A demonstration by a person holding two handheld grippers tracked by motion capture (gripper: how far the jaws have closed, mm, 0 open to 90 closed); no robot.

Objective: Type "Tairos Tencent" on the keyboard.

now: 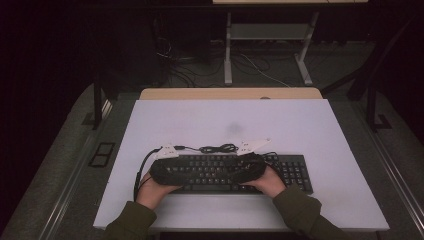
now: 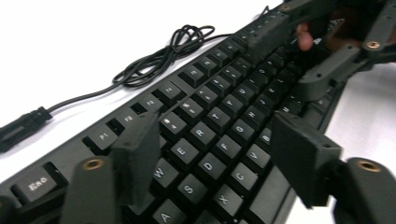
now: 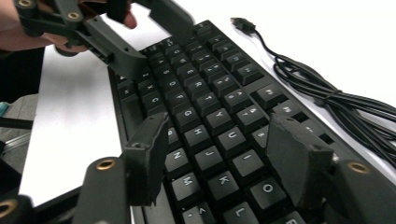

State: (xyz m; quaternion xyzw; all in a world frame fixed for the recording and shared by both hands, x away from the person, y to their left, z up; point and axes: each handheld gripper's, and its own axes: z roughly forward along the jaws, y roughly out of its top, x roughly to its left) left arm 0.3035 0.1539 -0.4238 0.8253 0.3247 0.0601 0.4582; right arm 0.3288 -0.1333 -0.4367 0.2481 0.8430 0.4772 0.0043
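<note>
A black keyboard (image 1: 295, 172) lies along the front of the white tabletop (image 1: 230, 125), its keys in close view (image 2: 219, 121) (image 3: 205, 102). Its black cable (image 1: 217, 148) is bundled just behind it (image 2: 163, 56) (image 3: 336, 102). My left gripper (image 1: 167, 171) (image 2: 215, 135) hovers over the keyboard's left half, jaws apart above the letter keys with nothing pinched. My right gripper (image 1: 247, 169) (image 3: 215, 126) sits over the middle keys, jaws likewise apart and empty. The two grippers face each other along the keyboard: the right gripper (image 2: 327, 70) appears far off in the left gripper view, and the left gripper (image 3: 107, 42) in the right gripper view.
The cable's USB plug (image 3: 240, 22) lies loose on the tabletop. A wooden desk edge (image 1: 230, 93) runs behind the white top. Beyond it are a metal table frame (image 1: 265, 45) and floor cables (image 1: 190, 70) in a dark room.
</note>
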